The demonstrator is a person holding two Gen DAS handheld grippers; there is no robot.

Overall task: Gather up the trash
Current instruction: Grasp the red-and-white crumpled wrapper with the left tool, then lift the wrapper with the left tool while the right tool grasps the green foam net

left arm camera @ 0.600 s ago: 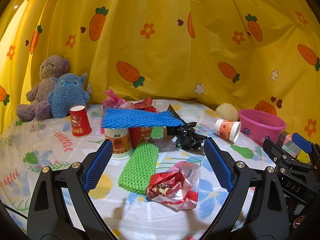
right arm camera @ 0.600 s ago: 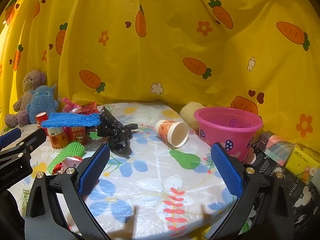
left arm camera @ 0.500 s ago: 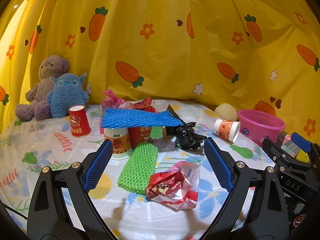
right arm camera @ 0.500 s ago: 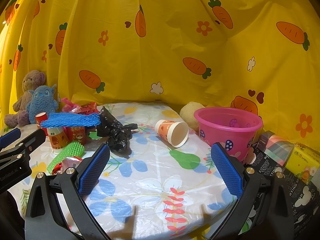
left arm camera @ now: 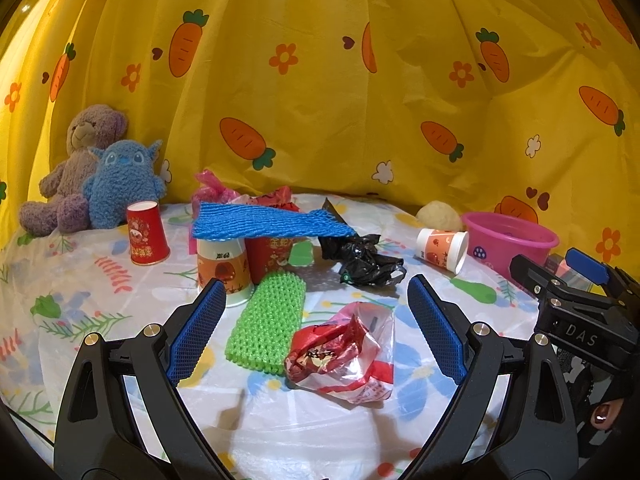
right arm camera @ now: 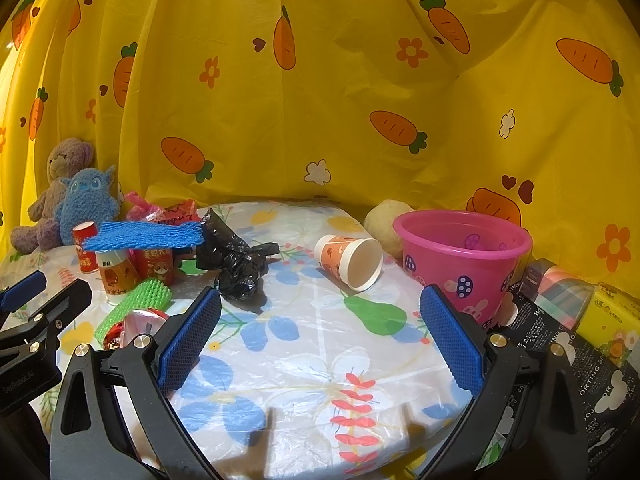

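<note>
My left gripper [left arm camera: 316, 328] is open and empty, just above a crumpled red and clear wrapper [left arm camera: 344, 354] and a green foam net [left arm camera: 266, 322]. Behind them a blue foam net [left arm camera: 268, 222] rests on upturned paper cups [left arm camera: 224, 266], beside a black plastic bag [left arm camera: 364, 260]. My right gripper [right arm camera: 320, 336] is open and empty over bare tablecloth. Ahead of it lie a tipped orange paper cup [right arm camera: 348, 262] and the black bag [right arm camera: 236, 258]. A pink bucket [right arm camera: 464, 256] stands at the right.
A red cup [left arm camera: 146, 232] stands left, near two plush toys [left arm camera: 92, 176]. A yellow carrot-print curtain [right arm camera: 320, 80] hangs behind the table. Boxes [right arm camera: 568, 320] lie beyond the table's right edge. A yellowish ball [right arm camera: 382, 220] sits behind the bucket.
Both views have shifted very slightly; the grippers stay open and nothing on the table has moved.
</note>
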